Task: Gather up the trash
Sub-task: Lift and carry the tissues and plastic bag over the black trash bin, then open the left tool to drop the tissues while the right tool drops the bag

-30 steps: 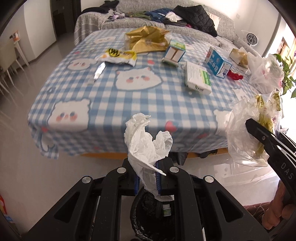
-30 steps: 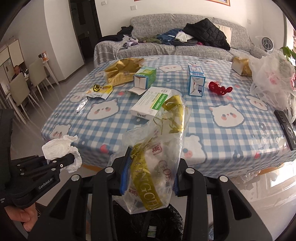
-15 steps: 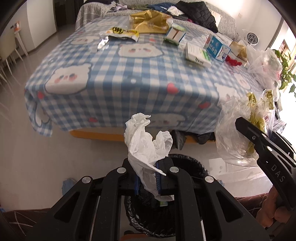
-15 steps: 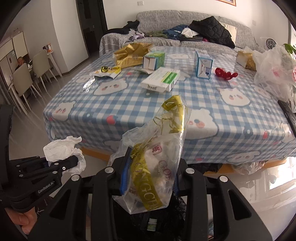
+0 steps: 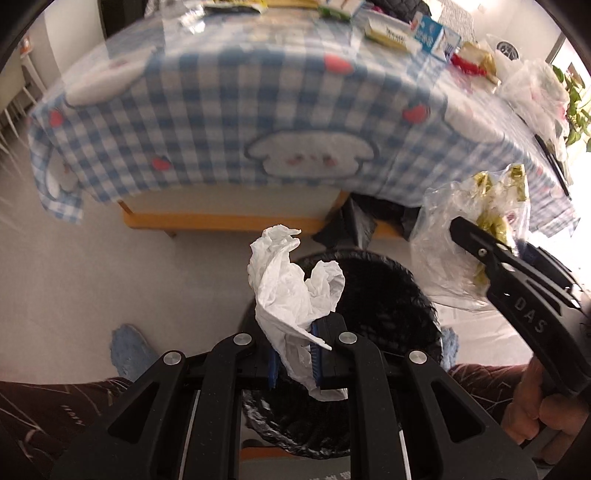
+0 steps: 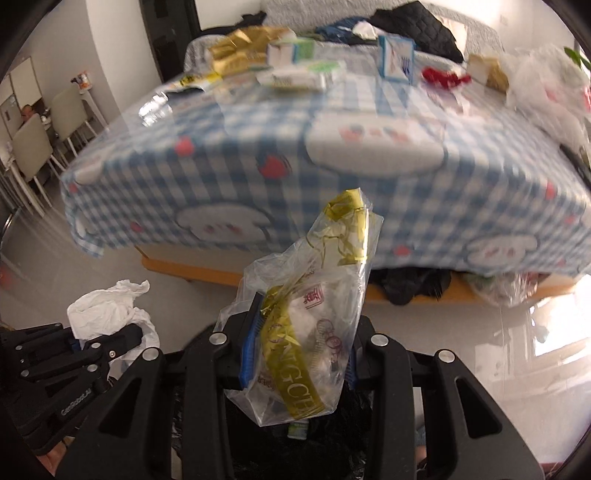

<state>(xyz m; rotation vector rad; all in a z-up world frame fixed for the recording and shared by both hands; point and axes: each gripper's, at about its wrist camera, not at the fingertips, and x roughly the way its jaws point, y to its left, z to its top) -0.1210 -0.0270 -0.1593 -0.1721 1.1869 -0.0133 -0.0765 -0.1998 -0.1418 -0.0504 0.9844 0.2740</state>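
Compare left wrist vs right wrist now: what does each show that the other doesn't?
Left wrist only: the open rim of the black-lined trash bin below the left gripper, and a blue slipper.

Right wrist only: dining chairs at far left and the black jacket on the sofa.

Both: white tissue clamped in the left jaws, clear plastic bag clamped in the right gripper, and the checked tablecloth with litter on top.

Right gripper (image 6: 297, 347) clamping clear plastic bag (image 6: 314, 317), left gripper (image 6: 107, 338) pinching crumpled tissue (image 6: 107, 308)
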